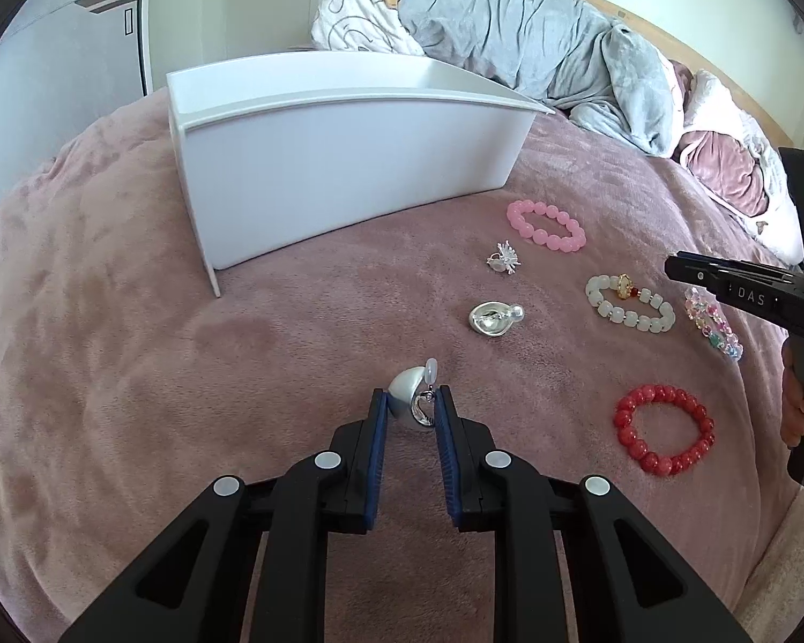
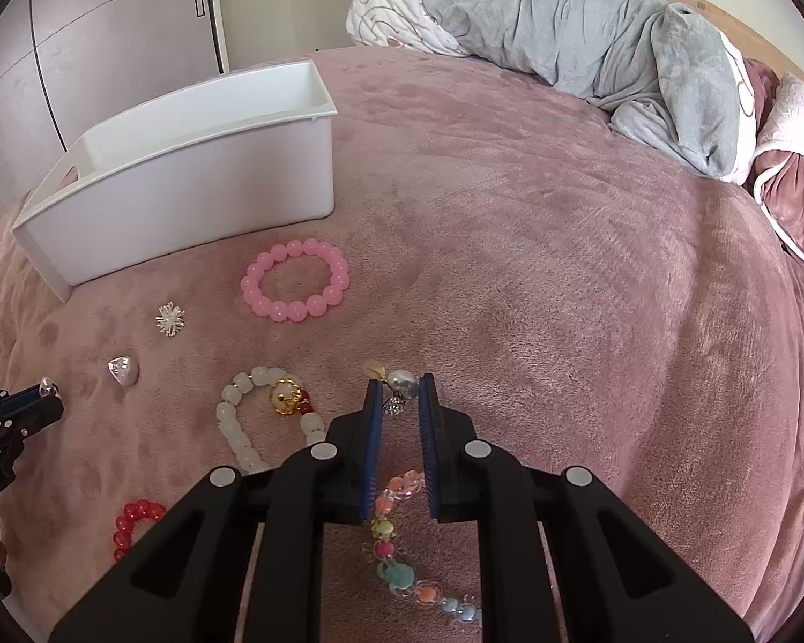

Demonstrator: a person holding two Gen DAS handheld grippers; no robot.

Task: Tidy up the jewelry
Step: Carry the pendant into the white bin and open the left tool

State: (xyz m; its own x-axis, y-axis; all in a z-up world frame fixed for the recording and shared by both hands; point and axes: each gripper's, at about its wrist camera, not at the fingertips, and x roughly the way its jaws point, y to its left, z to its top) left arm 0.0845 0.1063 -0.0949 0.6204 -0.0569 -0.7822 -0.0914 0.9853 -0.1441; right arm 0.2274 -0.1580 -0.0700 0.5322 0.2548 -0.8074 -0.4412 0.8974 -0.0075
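My left gripper (image 1: 412, 402) is shut on a silver dome earring (image 1: 410, 402), just above the pink blanket. My right gripper (image 2: 399, 388) is shut on one end of a colourful bead bracelet (image 2: 396, 552), which trails back under the fingers; it also shows in the left wrist view (image 1: 715, 327). On the blanket lie a second silver earring (image 1: 490, 318), a silver snowflake brooch (image 1: 504, 260), a pink bead bracelet (image 1: 545, 225), a white bead bracelet with a gold charm (image 1: 630, 304) and a red bead bracelet (image 1: 664, 428). A white bin (image 1: 343, 161) stands behind them, open at the top.
A grey duvet (image 2: 589, 27) and pillows lie bunched at the far side of the bed. Wardrobe doors (image 2: 107, 27) stand beyond the bin. The right gripper's body (image 1: 750, 294) shows at the right edge of the left wrist view.
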